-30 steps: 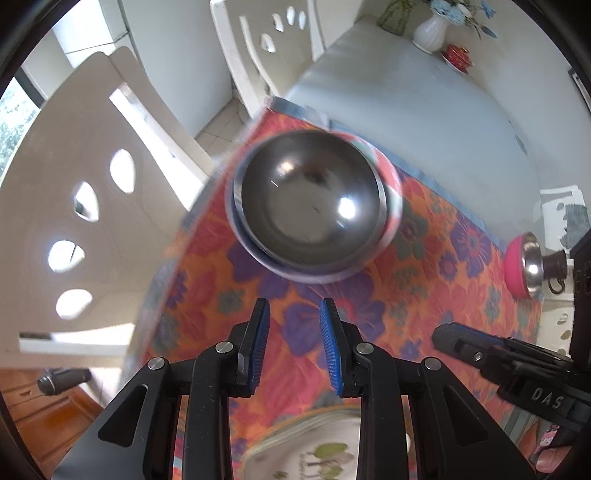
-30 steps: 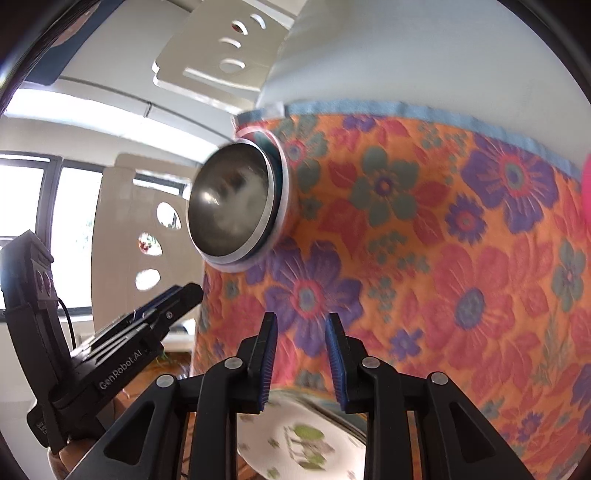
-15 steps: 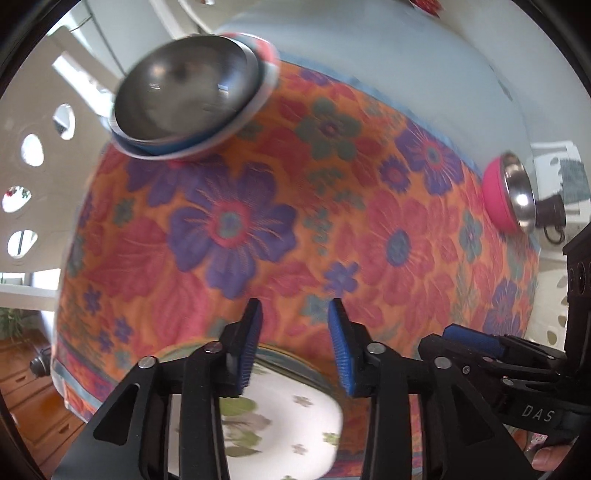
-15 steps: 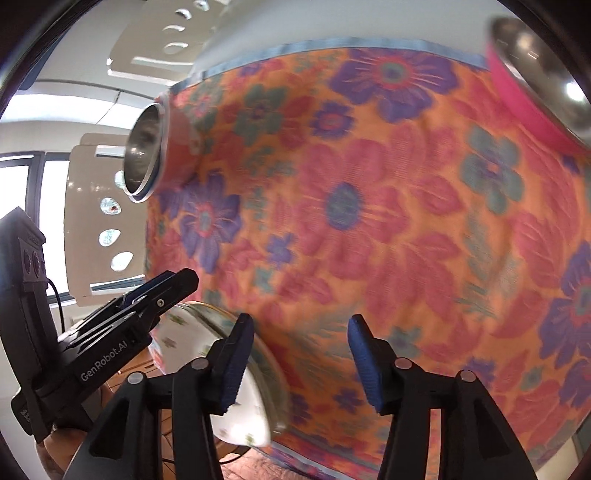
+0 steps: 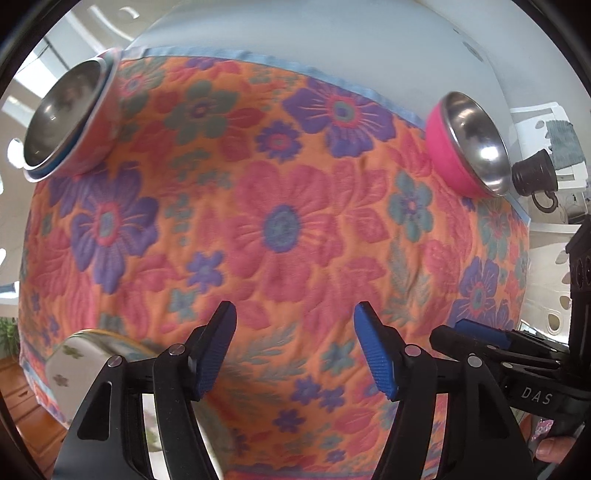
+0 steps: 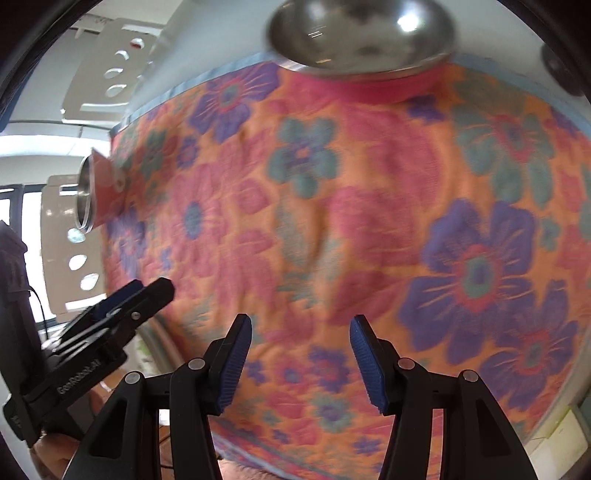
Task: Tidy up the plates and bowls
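Observation:
A steel bowl nested in a red and blue bowl sits at the far left of the floral cloth; it shows edge-on in the right wrist view. A pink bowl with a steel inside sits at the far right; it also shows at the top of the right wrist view. A white floral plate lies at the near left edge. My left gripper is open and empty above the cloth. My right gripper is open and empty; it appears in the left wrist view.
The orange floral cloth covers the near part of a grey table. A dark candle holder stands right of the pink bowl. White chairs stand at the far left side.
Both grippers have opened wide and swung right, away from the stacked bowls. The pink bowl has come into fuller view. The white plate has slid to the left edge of both views.

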The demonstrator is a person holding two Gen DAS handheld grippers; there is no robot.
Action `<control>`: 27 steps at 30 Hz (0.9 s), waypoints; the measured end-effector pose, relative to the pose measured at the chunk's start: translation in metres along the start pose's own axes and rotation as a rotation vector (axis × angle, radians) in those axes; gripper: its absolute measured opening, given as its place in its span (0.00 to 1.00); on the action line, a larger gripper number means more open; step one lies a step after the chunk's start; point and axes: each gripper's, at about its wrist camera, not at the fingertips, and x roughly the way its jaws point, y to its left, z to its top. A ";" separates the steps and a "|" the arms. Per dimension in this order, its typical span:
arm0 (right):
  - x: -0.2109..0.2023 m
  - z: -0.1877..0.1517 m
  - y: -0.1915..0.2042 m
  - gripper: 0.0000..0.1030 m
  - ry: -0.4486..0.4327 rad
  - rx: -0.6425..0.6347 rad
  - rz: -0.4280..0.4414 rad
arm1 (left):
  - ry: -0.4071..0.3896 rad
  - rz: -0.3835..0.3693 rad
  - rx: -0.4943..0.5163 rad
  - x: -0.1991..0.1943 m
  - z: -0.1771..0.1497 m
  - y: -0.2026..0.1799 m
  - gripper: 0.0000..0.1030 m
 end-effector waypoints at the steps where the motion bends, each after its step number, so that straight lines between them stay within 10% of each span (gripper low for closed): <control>1: -0.002 0.002 -0.007 0.52 -0.012 0.002 -0.014 | -0.005 0.004 0.003 0.003 0.001 -0.005 0.63; 12: -0.010 0.029 -0.037 0.52 -0.155 -0.099 -0.205 | -0.066 0.066 0.004 0.041 0.027 -0.040 0.63; 27: -0.077 0.072 -0.072 0.52 -0.409 0.041 0.047 | -0.208 -0.065 0.043 0.006 0.111 -0.095 0.63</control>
